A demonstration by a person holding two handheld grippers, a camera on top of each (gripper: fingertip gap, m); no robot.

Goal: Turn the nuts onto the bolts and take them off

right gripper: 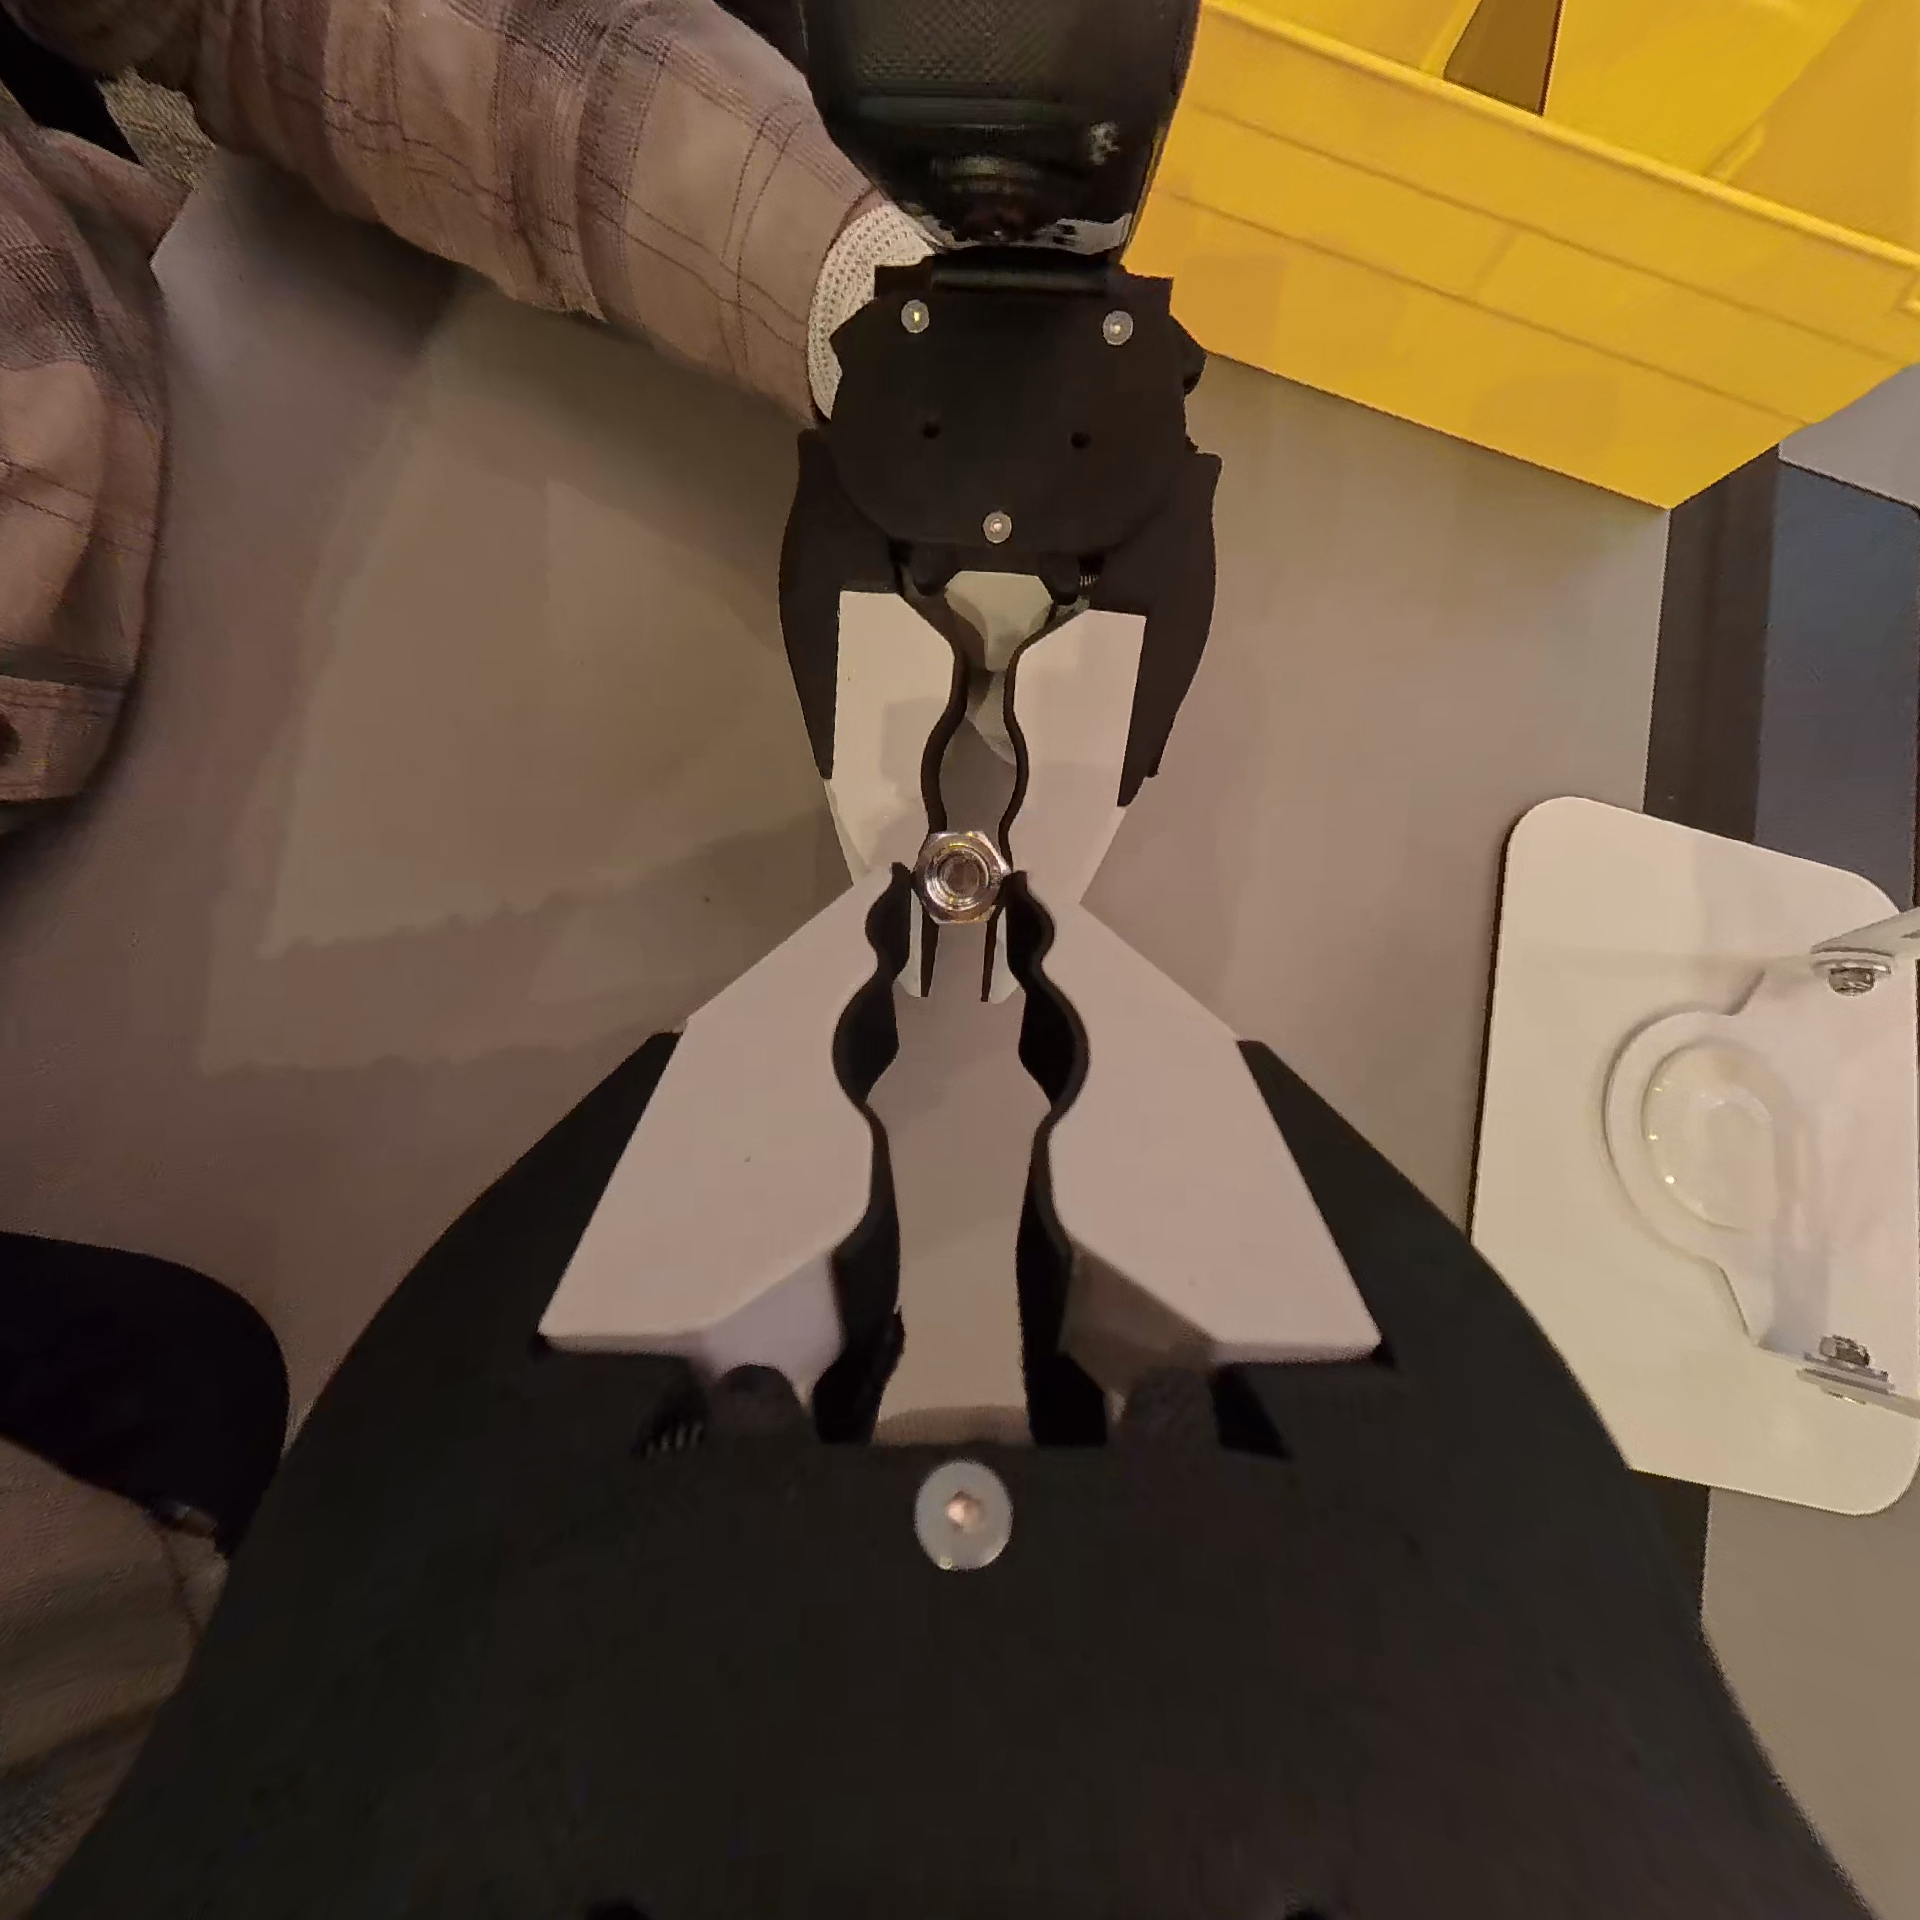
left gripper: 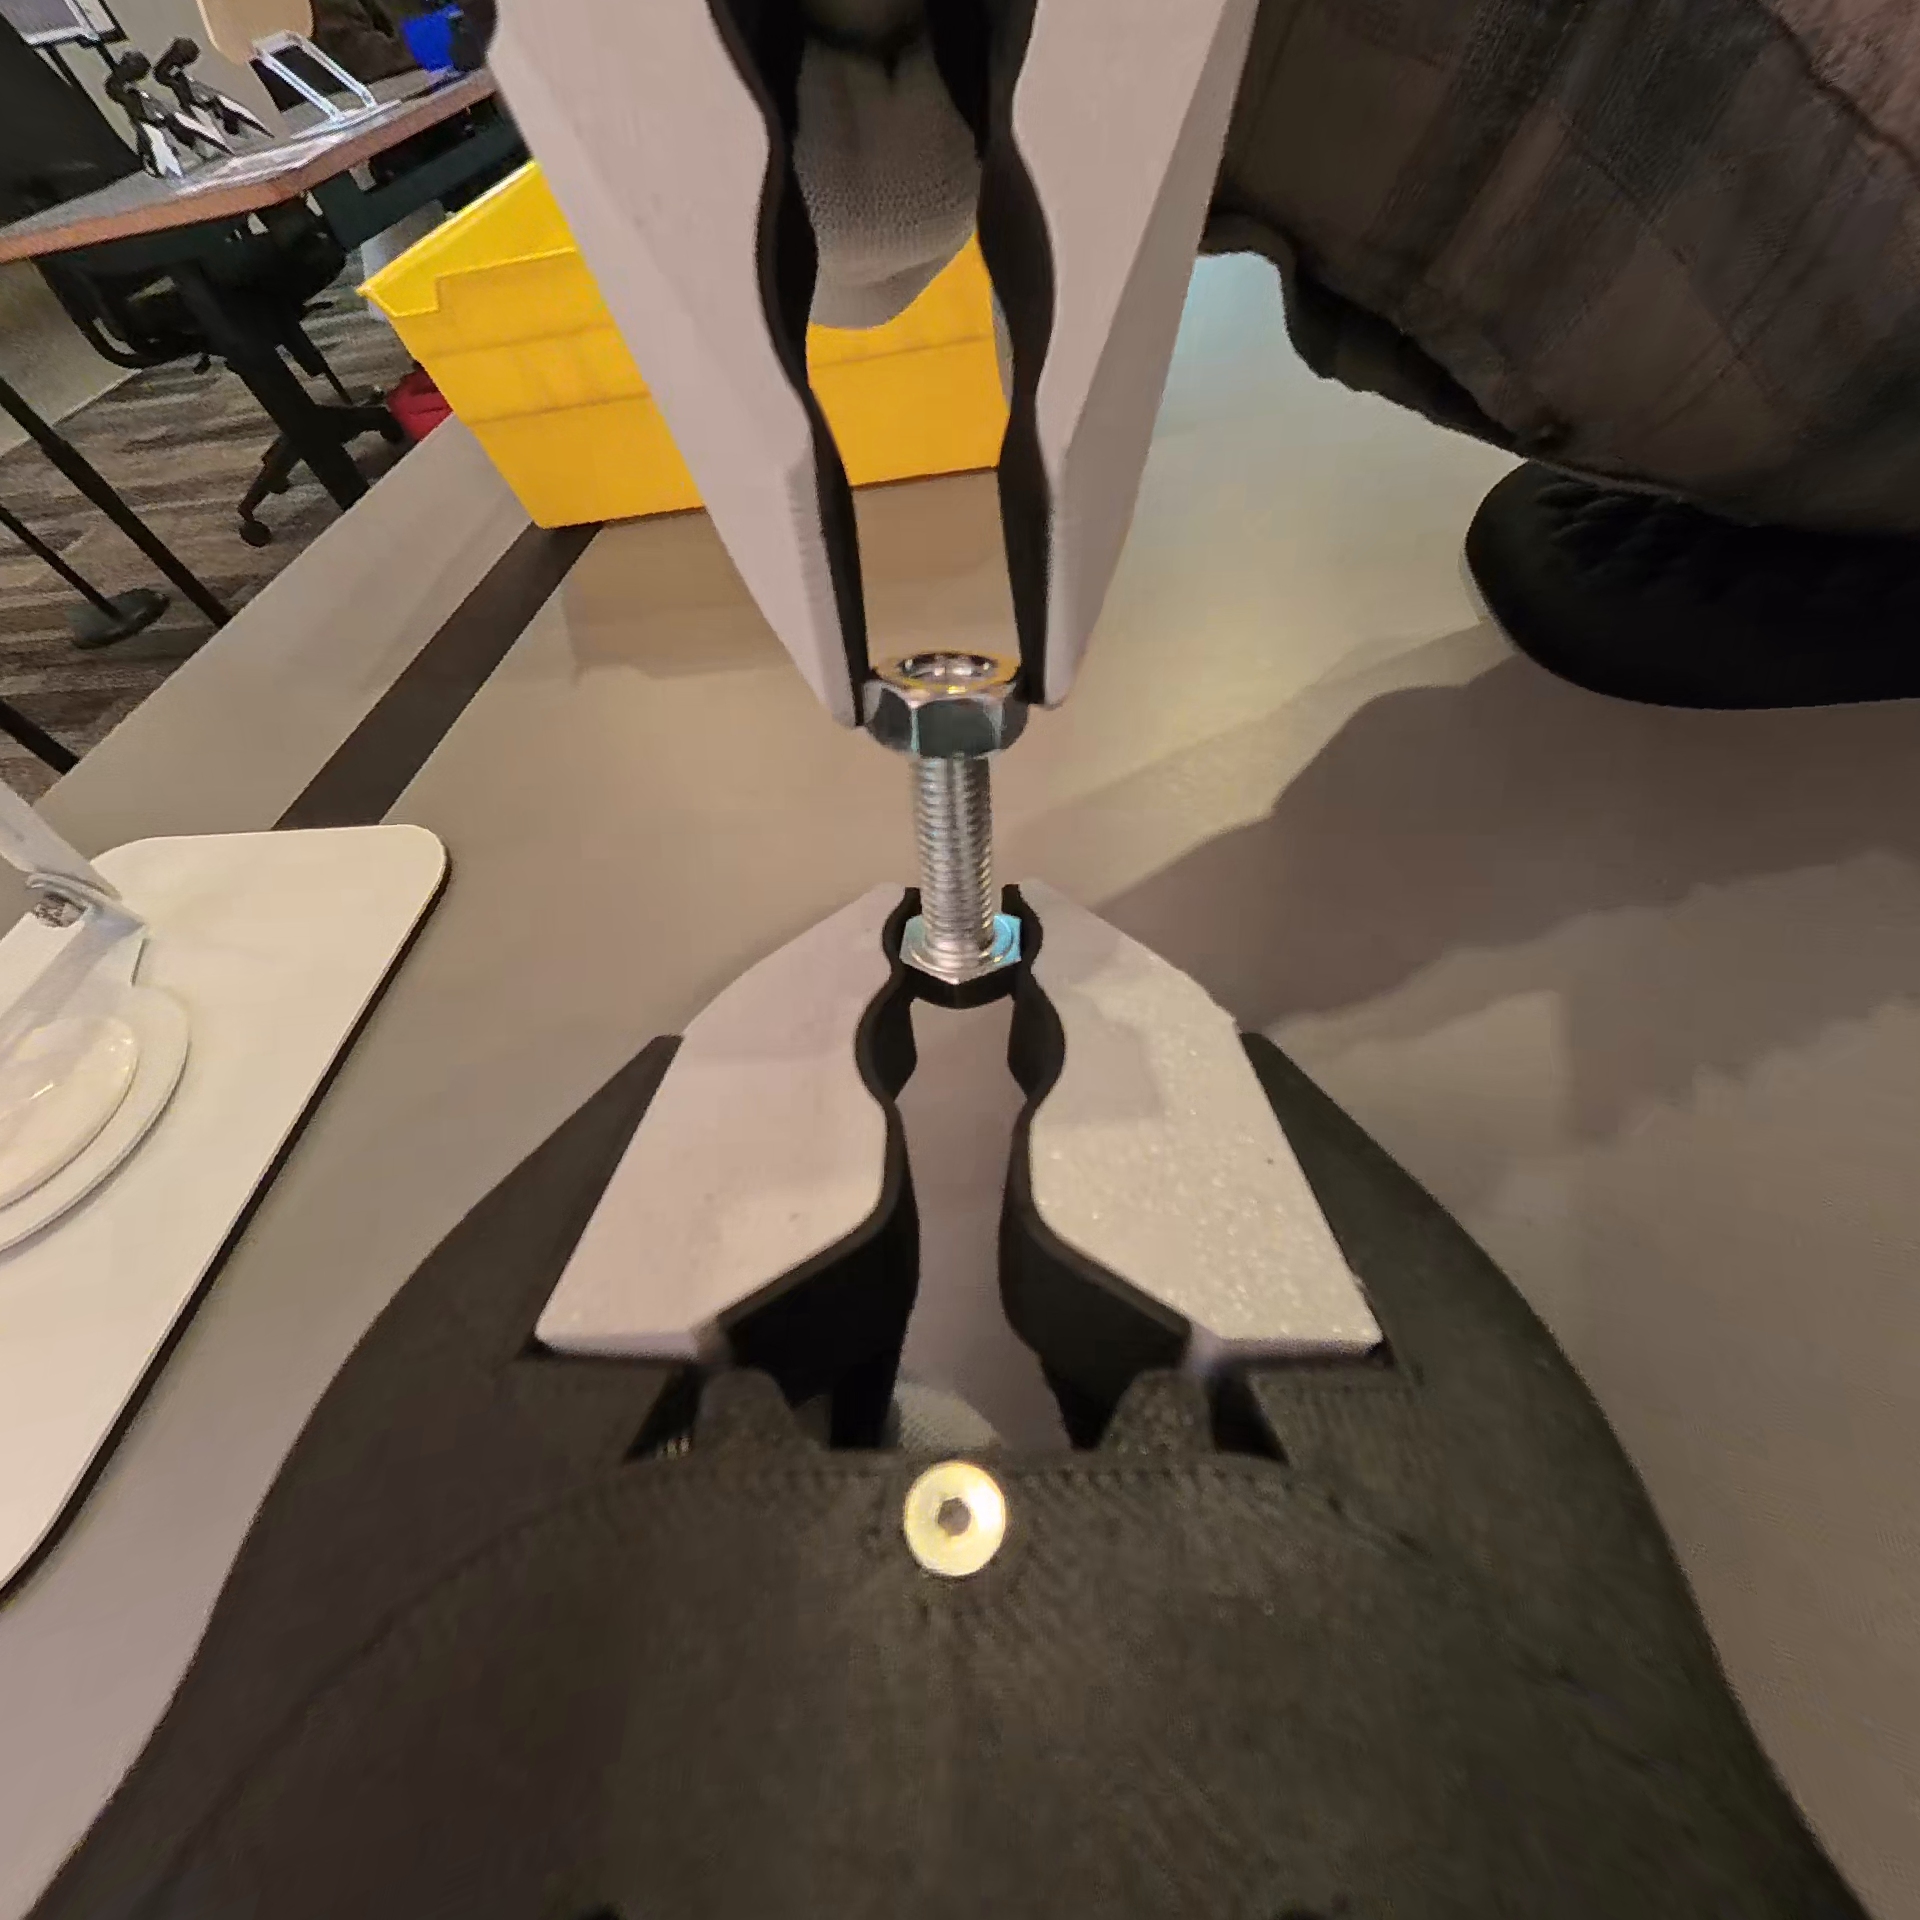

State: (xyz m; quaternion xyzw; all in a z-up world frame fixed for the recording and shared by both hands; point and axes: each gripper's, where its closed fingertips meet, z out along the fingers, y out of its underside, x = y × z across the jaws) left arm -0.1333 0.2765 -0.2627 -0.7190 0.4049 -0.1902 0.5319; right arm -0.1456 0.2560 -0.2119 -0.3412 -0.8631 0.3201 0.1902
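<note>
From the left wrist view, the left gripper (left gripper: 956,935) is clamped on the bottom hex (left gripper: 956,954) of 1 bolt (left gripper: 951,842), which stands upright in the air above the table (left gripper: 1351,1039). The right gripper (left gripper: 945,675) comes down from above and pinches the top hex (left gripper: 945,719). Which hex is the nut I can't say for sure; the top one's hollow-looking centre suggests it. To turn it well, I'd keep the lower grip dead still, twist the upper gripper around the bolt's own axis, and regrip squarely on 2 flats, no tilting, so the thread doesn't bind. In this view I count 1 bolt, 2 hexes, 2 grippers, 1 yellow bin (left gripper: 623,416) and 1 white board (left gripper: 260,935). From the right wrist view, looking straight down, the right gripper (right gripper: 956,906) is closed on the top hex (right gripper: 956,883), with the left gripper (right gripper: 956,977) directly underneath; the bolt's shaft is hidden. Here I see 1 hex, 2 grippers, 1 bin (right gripper: 1455,208) and 1 board (right gripper: 1662,935).
</note>
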